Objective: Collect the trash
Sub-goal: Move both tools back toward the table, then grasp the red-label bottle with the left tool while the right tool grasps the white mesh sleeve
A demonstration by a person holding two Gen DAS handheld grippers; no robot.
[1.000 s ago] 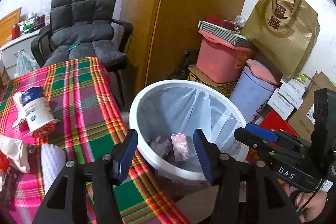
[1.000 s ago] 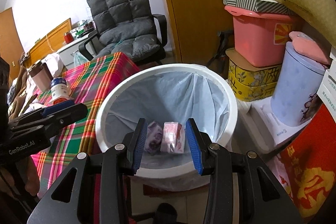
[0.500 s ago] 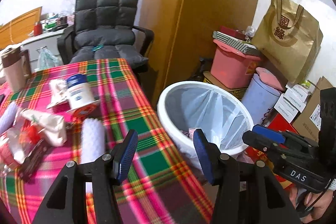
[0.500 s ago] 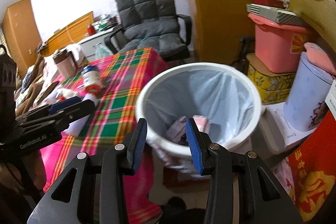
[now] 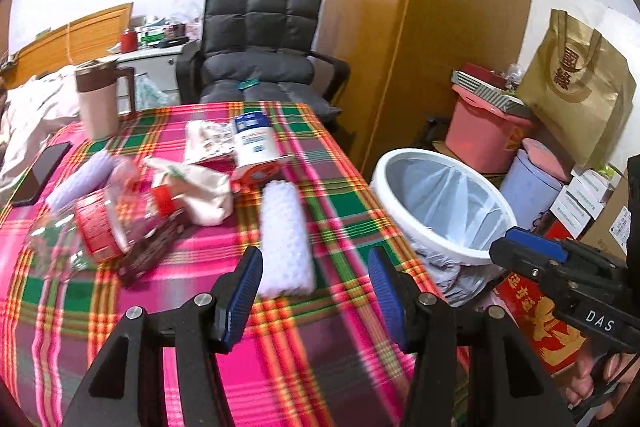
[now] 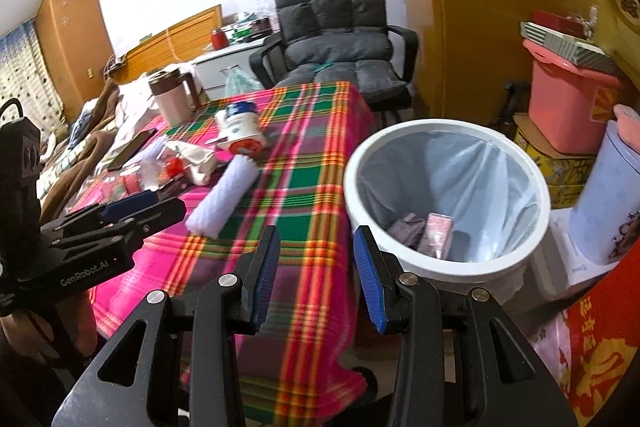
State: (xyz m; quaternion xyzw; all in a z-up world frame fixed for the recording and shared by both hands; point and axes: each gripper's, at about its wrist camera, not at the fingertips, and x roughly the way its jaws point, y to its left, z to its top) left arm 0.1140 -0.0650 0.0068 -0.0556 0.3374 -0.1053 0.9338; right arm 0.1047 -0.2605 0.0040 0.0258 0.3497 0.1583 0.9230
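Observation:
Trash is strewn over a plaid-covered table (image 5: 344, 211): a white bubble-wrap roll (image 5: 285, 235), a toppled white tub with a blue lid (image 5: 256, 149), a crumpled paper bag (image 5: 200, 193), a clear bottle with a red label (image 5: 96, 229) and a dark wrapper (image 5: 149, 251). My left gripper (image 5: 314, 267) hangs open and empty over the table's near side, just short of the roll. The white lined bin (image 6: 436, 126) stands to the right of the table and holds a pink packet (image 6: 438, 231). Between table edge and bin, my right gripper (image 6: 317, 243) is open with nothing in it.
A phone (image 5: 40, 174) and a brown-lidded mug (image 5: 98, 103) sit at the table's far left. A grey padded chair (image 5: 260, 59) stands behind the table. Pink and lilac tubs (image 5: 484, 127), boxes and a gold bag (image 5: 576, 87) crowd the floor behind the bin.
Both views have swung left, away from the bin and over the table. The bin has slid to the right in each view. Neither gripper's opening has changed.

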